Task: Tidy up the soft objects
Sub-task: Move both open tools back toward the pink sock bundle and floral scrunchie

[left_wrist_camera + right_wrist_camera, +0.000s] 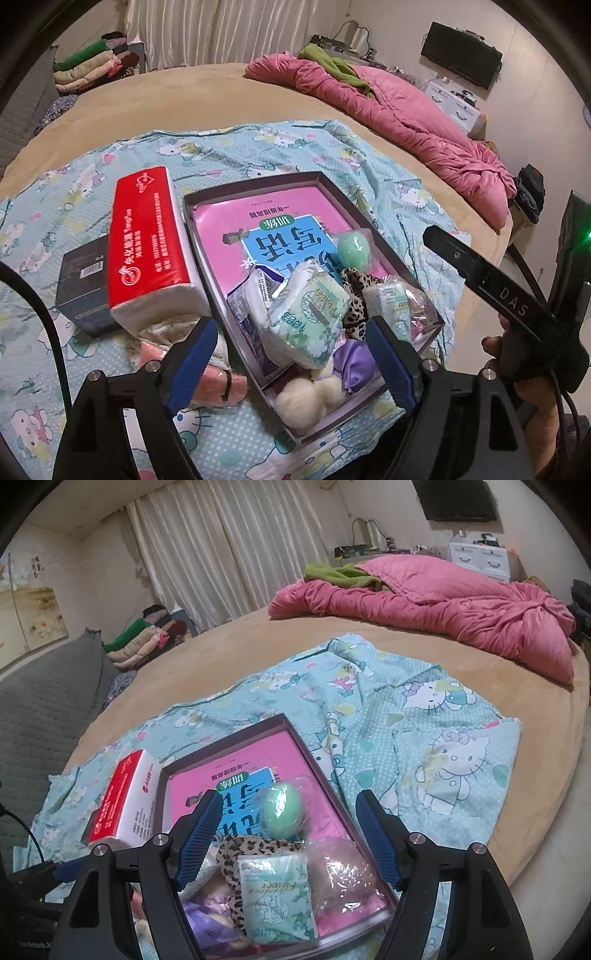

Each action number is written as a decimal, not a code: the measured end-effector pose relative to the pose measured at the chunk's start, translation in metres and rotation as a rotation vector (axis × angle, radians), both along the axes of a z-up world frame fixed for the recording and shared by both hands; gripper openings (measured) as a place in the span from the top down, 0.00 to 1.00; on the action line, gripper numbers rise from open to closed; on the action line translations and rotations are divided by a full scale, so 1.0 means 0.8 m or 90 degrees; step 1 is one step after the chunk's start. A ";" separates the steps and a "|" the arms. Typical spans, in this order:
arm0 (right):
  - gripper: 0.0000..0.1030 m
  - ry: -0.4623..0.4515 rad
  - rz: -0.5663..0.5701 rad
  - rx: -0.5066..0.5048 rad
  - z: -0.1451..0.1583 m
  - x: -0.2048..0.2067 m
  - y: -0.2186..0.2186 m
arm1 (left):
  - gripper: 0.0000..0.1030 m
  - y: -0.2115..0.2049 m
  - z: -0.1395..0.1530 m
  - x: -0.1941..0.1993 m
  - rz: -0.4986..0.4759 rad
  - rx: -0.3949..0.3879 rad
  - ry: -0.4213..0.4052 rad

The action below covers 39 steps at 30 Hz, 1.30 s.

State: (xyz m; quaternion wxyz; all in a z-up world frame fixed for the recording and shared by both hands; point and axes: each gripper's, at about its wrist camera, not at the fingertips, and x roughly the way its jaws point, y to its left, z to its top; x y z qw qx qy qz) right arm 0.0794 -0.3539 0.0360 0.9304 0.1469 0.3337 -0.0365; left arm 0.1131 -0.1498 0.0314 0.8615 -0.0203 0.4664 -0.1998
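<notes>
A shallow open box lies on a Hello Kitty sheet on the bed. In it lie a pink book, a green sponge egg, green tissue packs, a leopard-print cloth, a purple cloth, white pompoms and clear bags. My left gripper is open and empty just above the box's near end. My right gripper is open and empty over the box's contents; it also shows in the left wrist view.
A red tissue pack stands left of the box, on a dark box. A pink cloth lies beneath it. A pink quilt lies at the bed's far side. Folded clothes are stacked at far left.
</notes>
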 end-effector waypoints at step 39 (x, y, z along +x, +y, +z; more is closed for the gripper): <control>0.25 -0.018 0.134 -0.078 0.055 -0.052 0.126 | 0.19 0.107 0.035 -0.038 0.068 -0.008 -0.024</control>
